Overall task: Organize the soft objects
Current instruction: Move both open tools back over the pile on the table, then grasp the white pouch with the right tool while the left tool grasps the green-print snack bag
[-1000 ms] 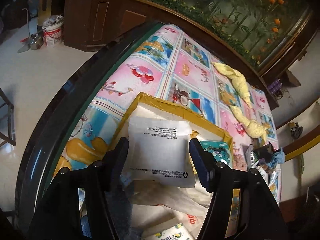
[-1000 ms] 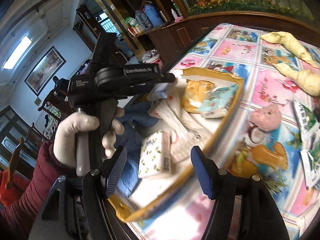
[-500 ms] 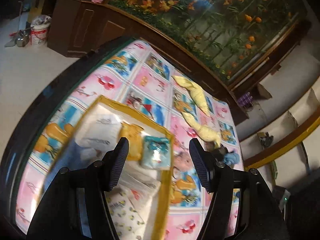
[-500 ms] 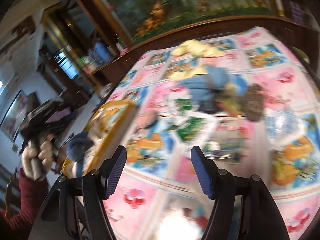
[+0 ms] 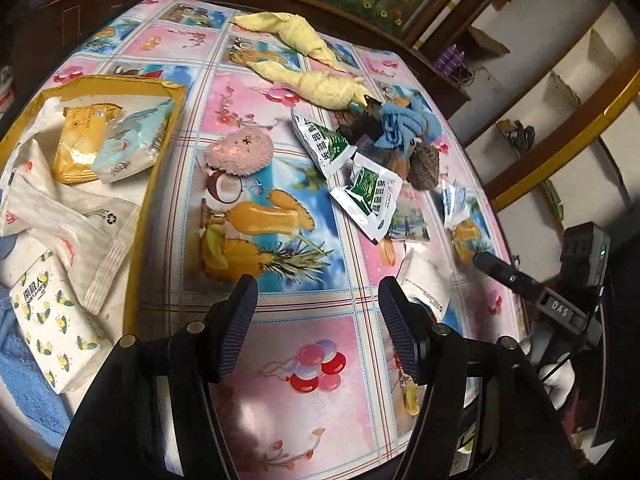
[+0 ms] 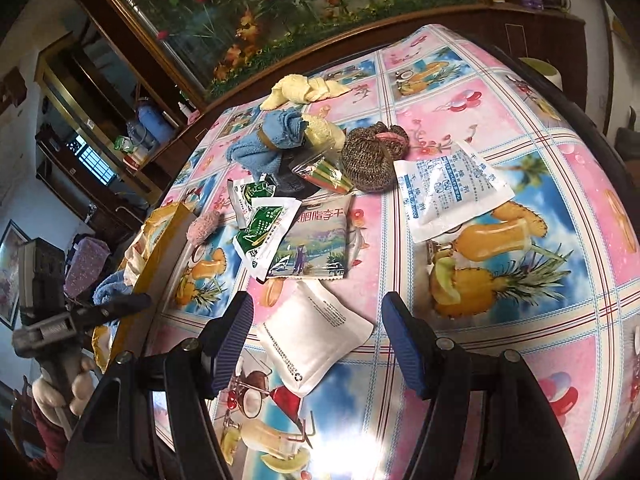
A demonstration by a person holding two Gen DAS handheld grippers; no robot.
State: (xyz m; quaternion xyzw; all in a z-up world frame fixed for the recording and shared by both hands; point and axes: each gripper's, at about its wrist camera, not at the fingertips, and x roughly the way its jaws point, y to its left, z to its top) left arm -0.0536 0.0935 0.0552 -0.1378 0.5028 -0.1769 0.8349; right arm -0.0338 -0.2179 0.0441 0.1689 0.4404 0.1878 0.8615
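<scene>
A yellow-rimmed tray (image 5: 150, 184) at the left holds several soft packets and a blue towel (image 5: 24, 376). On the patterned table lie a pink plush (image 5: 239, 151), yellow cloths (image 5: 316, 80), a blue cloth (image 5: 404, 122), a knitted brown pouch (image 6: 370, 160), green-and-white packets (image 5: 370, 196) and a white packet (image 6: 316, 334). My left gripper (image 5: 316, 328) is open and empty above the table. My right gripper (image 6: 318, 344) is open and empty, with the white packet lying between its fingers, below them.
A white desiccant packet (image 6: 448, 190) and a picture-printed packet (image 6: 316, 240) lie mid-table. A dark wooden cabinet with a flower panel (image 6: 280, 20) runs behind the table. The table's dark rim (image 6: 560, 92) curves at the right.
My left gripper has let go of a white packet in the tray and swung right over the table. My right gripper has moved from the tray to above the white packet.
</scene>
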